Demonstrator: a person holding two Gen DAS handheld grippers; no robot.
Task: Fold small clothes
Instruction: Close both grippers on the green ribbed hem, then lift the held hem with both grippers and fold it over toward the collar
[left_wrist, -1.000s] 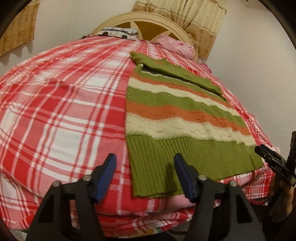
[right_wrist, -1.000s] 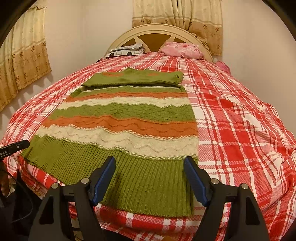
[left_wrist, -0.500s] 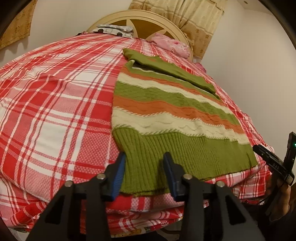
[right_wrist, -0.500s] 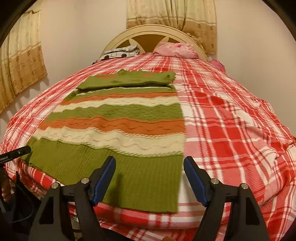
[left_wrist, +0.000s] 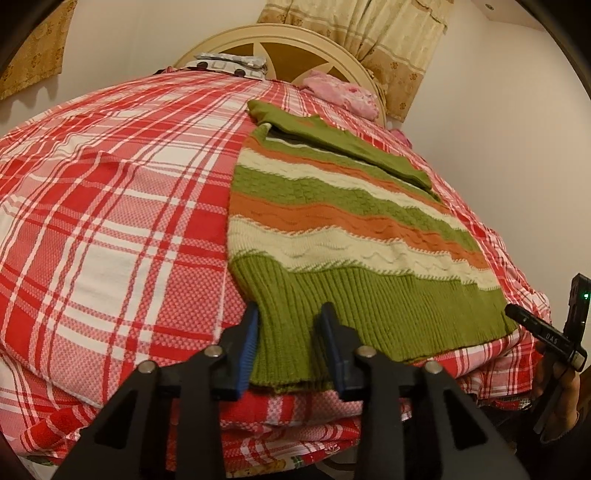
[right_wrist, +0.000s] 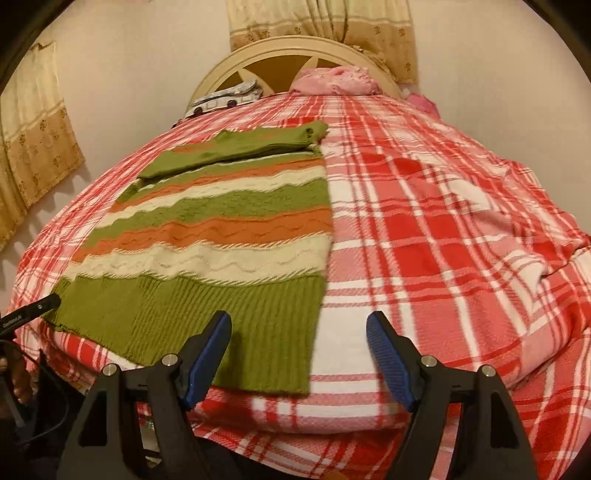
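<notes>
The striped sweater (left_wrist: 332, 229) lies flat on the plaid bedspread (left_wrist: 110, 221). Its ribbed hem corner now sits between the left gripper (left_wrist: 290, 343) jaws, which have narrowed from a wide spread to pinch it. The right gripper (right_wrist: 297, 349) stays spread, hem corner between its jaws.

text: "DAS" | on: right gripper (left_wrist: 550, 338) body | other lettering: unreadable

Left tongs (left_wrist: 290, 345) now narrowed onto the sweater's (left_wrist: 332, 236) green hem corner, formerly spread wide short of it.
</notes>
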